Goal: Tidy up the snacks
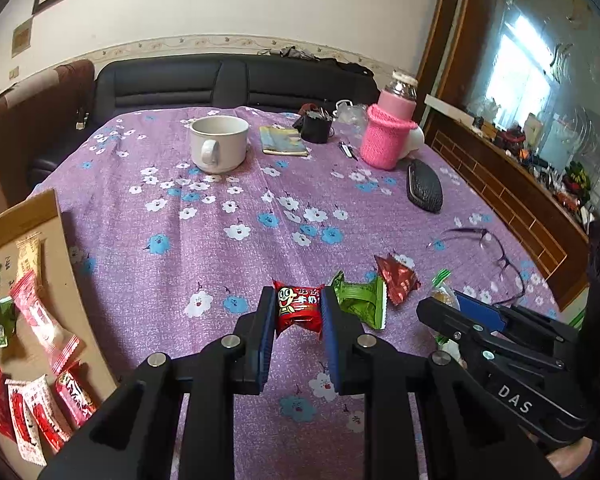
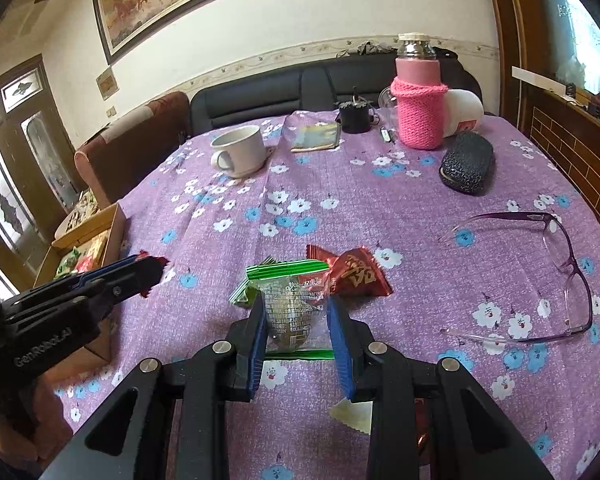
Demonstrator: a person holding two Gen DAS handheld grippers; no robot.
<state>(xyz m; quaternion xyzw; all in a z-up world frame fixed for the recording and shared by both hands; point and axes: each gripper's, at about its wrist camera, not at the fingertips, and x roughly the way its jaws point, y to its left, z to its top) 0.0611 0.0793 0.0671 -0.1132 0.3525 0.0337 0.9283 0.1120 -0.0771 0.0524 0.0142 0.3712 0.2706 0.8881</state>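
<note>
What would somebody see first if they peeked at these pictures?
Probably the left tool pinching a red candy just above the purple flowered tablecloth. Next, the right tool clamps a clear snack packet with green edges. At the far end, a bright pink knitted bottle stands right of a white mug.

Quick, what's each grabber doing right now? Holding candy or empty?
Left gripper: shut on the red candy.
Right gripper: shut on the clear snack packet with green ends.
</note>
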